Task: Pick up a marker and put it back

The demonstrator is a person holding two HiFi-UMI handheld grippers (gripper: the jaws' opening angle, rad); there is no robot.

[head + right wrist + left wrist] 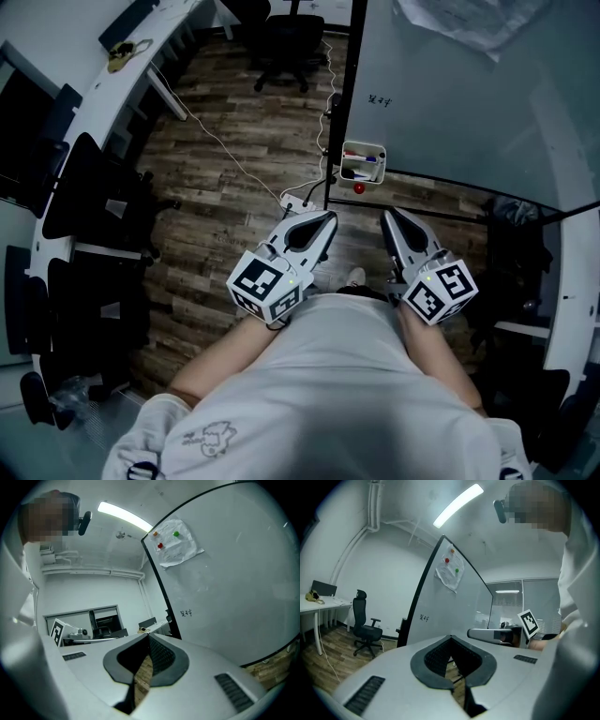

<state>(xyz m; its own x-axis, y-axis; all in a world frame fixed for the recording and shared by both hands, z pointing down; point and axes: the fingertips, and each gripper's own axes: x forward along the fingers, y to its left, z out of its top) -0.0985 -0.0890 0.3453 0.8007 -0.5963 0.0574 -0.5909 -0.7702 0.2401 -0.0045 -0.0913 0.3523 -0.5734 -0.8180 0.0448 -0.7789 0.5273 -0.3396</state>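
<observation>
Wood-grain floor, glossy whiteboard

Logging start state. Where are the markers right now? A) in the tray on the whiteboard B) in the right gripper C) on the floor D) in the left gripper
A: the markers sit in the white tray on the whiteboard; left gripper and right gripper are shut on nothing.

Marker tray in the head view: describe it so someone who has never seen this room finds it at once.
Find the large whiteboard on the right and follow its black left edge down to the bottom corner. There sits a small white open tray with markers lying in it. It is the only box on the board, with a small red round thing just beneath it.
</observation>
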